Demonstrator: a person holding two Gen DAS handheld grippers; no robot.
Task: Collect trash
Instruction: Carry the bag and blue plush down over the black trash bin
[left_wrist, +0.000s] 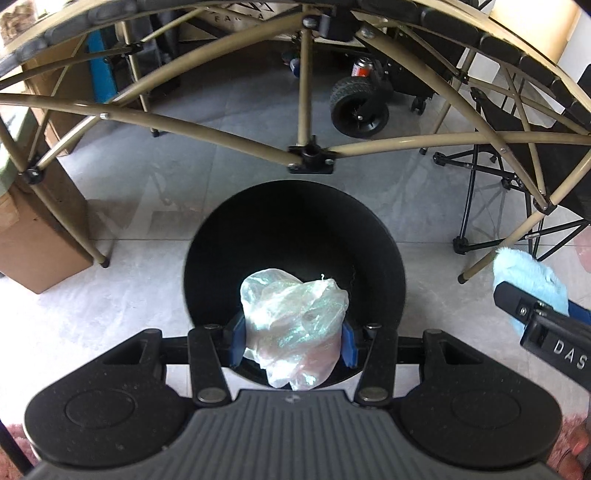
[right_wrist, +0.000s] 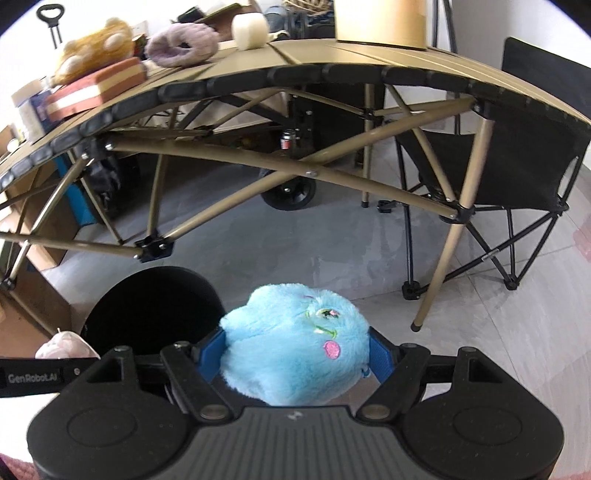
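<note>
Holding a crumpled clear plastic bag (left_wrist: 293, 325) directly above the mouth of the black bin (left_wrist: 258, 221), the left gripper (left_wrist: 293, 341) has its jaws clamped on the bag's sides, the blue pads pressing into the film. The bin stands on the grey floor just in front of the folding bench (right_wrist: 332, 59), beside one of its tan legs. The right gripper (right_wrist: 297, 356) sits just to the right of the bin, its jaws closed around a blue plush toy (right_wrist: 295, 339), which fills the gap between the pads.

The step in hand looks like the drop. To do it well, keep the bag centred over the bin's dark opening rather than near its rim, since light film can drift or cling to a pad when let go. Parting the jaws fully and giving the bag a moment to fall clear should help; a bag snagged on a pad would likely be dragged back out of the bin. The right gripper should hold off to the bin's side until the left is clear of the bin.
</note>
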